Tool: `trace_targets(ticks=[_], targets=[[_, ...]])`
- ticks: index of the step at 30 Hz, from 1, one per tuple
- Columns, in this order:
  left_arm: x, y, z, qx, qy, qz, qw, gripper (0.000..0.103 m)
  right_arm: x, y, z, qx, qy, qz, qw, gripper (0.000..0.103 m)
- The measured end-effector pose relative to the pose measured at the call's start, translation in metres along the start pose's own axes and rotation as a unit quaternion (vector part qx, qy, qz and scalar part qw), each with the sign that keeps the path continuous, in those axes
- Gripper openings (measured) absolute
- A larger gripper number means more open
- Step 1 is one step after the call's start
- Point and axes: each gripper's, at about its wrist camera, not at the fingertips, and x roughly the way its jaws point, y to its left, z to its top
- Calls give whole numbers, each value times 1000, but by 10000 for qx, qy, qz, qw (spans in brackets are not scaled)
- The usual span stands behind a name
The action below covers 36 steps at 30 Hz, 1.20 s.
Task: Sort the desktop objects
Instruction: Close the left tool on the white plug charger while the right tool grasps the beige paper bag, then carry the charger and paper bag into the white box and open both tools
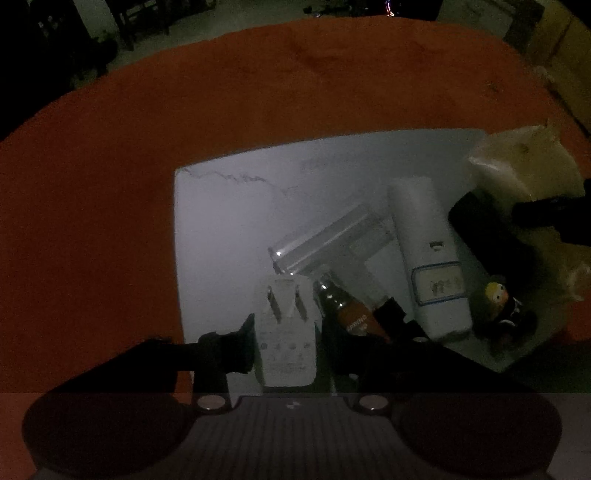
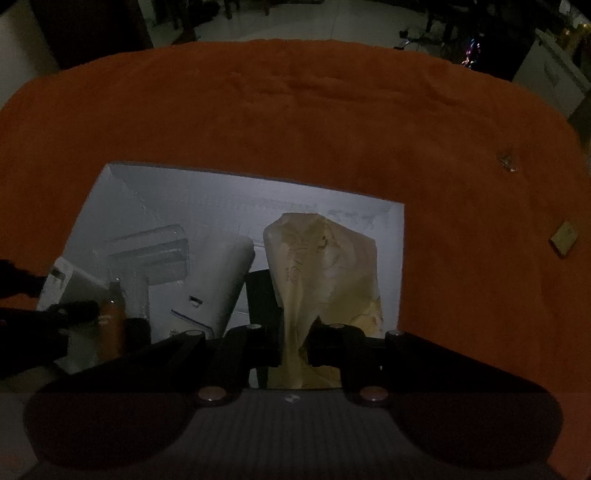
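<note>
A white box [image 1: 221, 206] lies on the orange cloth [image 1: 110, 147]. My left gripper [image 1: 286, 332] is shut on a white plug adapter [image 1: 286, 332], held over the box's near left part. Inside lie a clear plastic case [image 1: 325, 240], a brown bottle [image 1: 351, 314], a white power bank [image 1: 432, 258], a black object [image 1: 491, 236] and a small figurine [image 1: 502, 306]. My right gripper [image 2: 293, 343] is shut on a yellowish plastic bag [image 2: 325, 266], held over the box's right side [image 2: 391, 221].
Two small items, a dark scrap [image 2: 508, 159] and a tan square piece [image 2: 564, 237], lie on the cloth right of the box. Beyond the table's far edge are a dim floor and dark furniture [image 2: 92, 29].
</note>
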Motion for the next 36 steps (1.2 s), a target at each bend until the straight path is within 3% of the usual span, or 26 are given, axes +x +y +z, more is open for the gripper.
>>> trace_targets(ticks=[5,10,23,30,36], targets=[[-3,3,-4,-174,-11,19,9998,25,-5,4,-4,45,-106,-93,9999,13],[-28,10,0,-237,-366,-300,9986,25,-24,3,0,208,-339,63,9992,13],[-92,35,-6,-567,-722,-852,9921,25,-86,-7,5,535,-861,563,9933,13],[-132,27,-19,-371,-881,-1063,9897,25,-139,-6,-5,470,-1133,903,9883,13],[-151,12,-50,-101,-741,-1198,9900,25,-177,13,-35,167,-1223,1174,9854,13]])
